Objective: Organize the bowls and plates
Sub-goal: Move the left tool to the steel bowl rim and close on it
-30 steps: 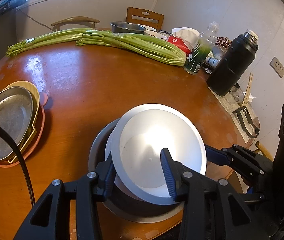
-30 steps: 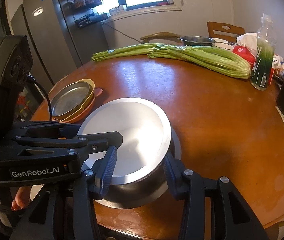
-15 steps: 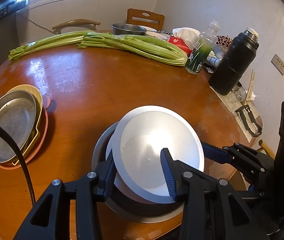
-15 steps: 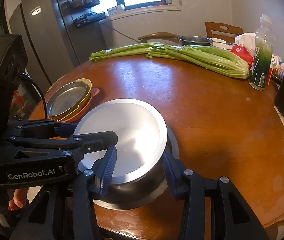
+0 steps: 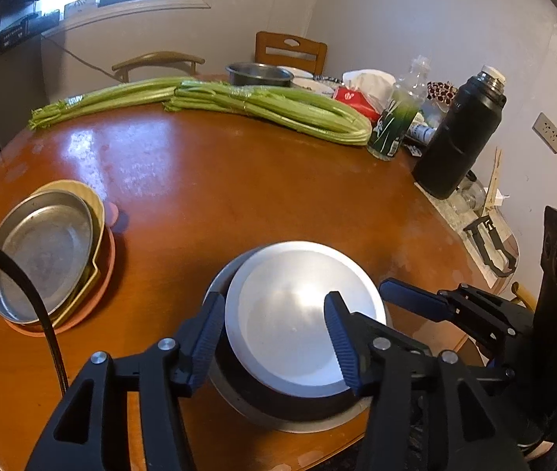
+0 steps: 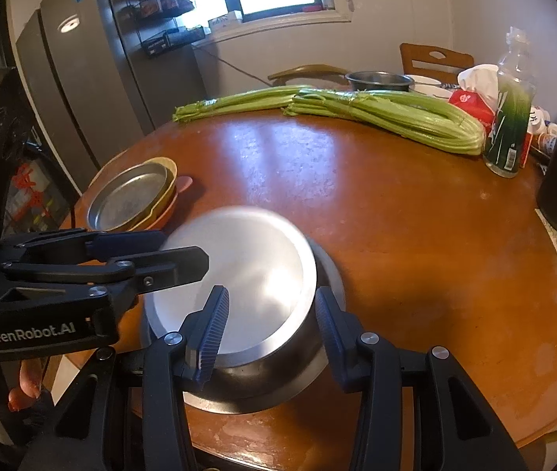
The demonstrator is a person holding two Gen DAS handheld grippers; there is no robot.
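Note:
A white-lined steel bowl sits tilted inside a larger steel bowl near the table's front edge. My left gripper spans the inner bowl's left rim, with one finger inside and one outside. My right gripper spans its right wall the same way. Both jaws look partly open around the bowl; I cannot tell if they press it. A stack of plates, steel on yellow on pink, lies at the left, also in the right wrist view.
Two celery bunches lie across the far side of the round wooden table. A black thermos, a green bottle, a tissue pack and a steel pot stand at the back right. Chairs and a fridge stand beyond.
The inner bowl has tilted and lifted slightly within the larger bowl, blurring in the right wrist view. Both grippers have pulled back a little from the table.

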